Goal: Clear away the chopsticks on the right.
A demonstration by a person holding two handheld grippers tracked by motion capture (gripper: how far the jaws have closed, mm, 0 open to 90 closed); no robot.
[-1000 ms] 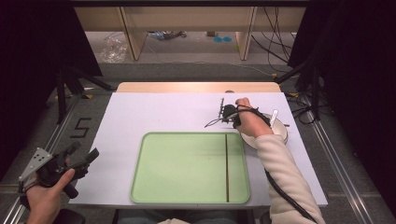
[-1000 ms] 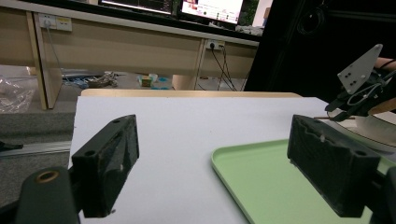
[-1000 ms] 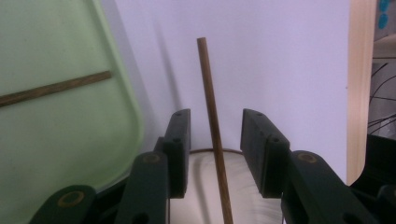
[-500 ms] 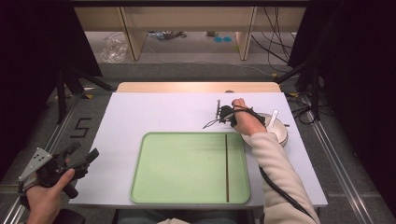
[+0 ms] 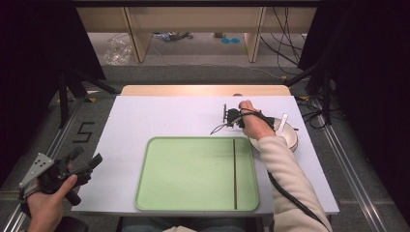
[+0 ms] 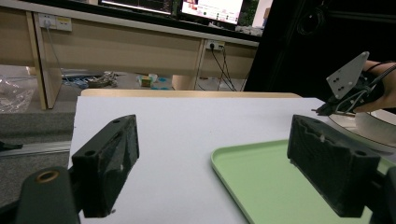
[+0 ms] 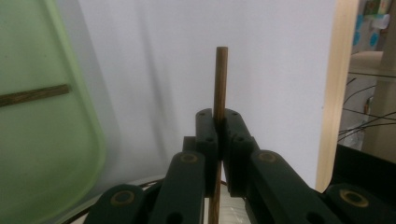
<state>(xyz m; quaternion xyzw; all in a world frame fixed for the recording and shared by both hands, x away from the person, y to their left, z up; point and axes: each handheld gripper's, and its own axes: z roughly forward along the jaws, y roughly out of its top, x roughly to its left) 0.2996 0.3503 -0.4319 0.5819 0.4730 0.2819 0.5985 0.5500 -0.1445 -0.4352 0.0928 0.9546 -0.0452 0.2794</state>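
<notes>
At the left edge of the high view, off the table's near left corner, a hand holds the left tool [image 5: 89,162] with its jaws standing wide apart and nothing between them; in the left gripper view those two black jaws frame bare white table [image 6: 187,126], and nothing stands in their way. A "5" is marked on the floor [image 5: 83,131] just left of the table. In the middle of the table lies one green tray [image 5: 193,174], and on its right part one wooden chopstick [image 5: 234,174] lies flat, running from the far rim towards the near one. Just right of the tray's far right corner stands one white bowl [image 5: 287,137] with a white spoon [image 5: 283,122] leaning out of it; the person's right hand and sleeve reach over the bowl's left side and cover part of it. The right tool [image 7: 218,122] has just been closing and is now clamped on a second chopstick [image 7: 220,79], which stands straight up between the pads and projects past their tips over the white table, with the tray's curved corner to its left in the right gripper view. That makes two chopsticks, one tray, one bowl and one spoon.
</notes>
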